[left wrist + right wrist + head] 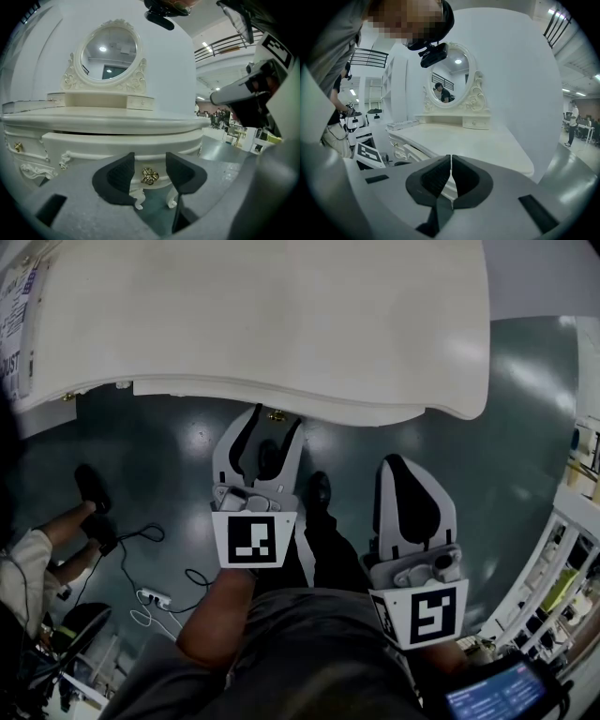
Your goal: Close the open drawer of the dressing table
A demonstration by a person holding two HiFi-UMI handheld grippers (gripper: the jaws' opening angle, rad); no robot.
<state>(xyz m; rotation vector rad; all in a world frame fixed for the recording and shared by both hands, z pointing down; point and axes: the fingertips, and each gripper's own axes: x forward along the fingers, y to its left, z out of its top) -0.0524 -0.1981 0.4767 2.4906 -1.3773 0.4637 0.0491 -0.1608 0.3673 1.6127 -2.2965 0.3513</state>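
The cream dressing table (281,315) fills the top of the head view, and its curved middle drawer (122,140) stands out a little under the tabletop. A small gold handle (150,176) sits on the drawer front, also seen in the head view as the gold handle (277,414). My left gripper (273,424) is open just in front of it; in the left gripper view the left gripper (150,166) has the handle between its jaws, apart from both pads. My right gripper (395,463) hangs lower right of the table edge; the right gripper (451,161) is shut on nothing.
An oval mirror (108,51) stands on the table's back shelf. A person's legs and shoes (92,488) are on the floor at left, beside a power strip with cables (150,596). Shelving (562,559) lines the right side. My own shoe (319,491) is below the drawer.
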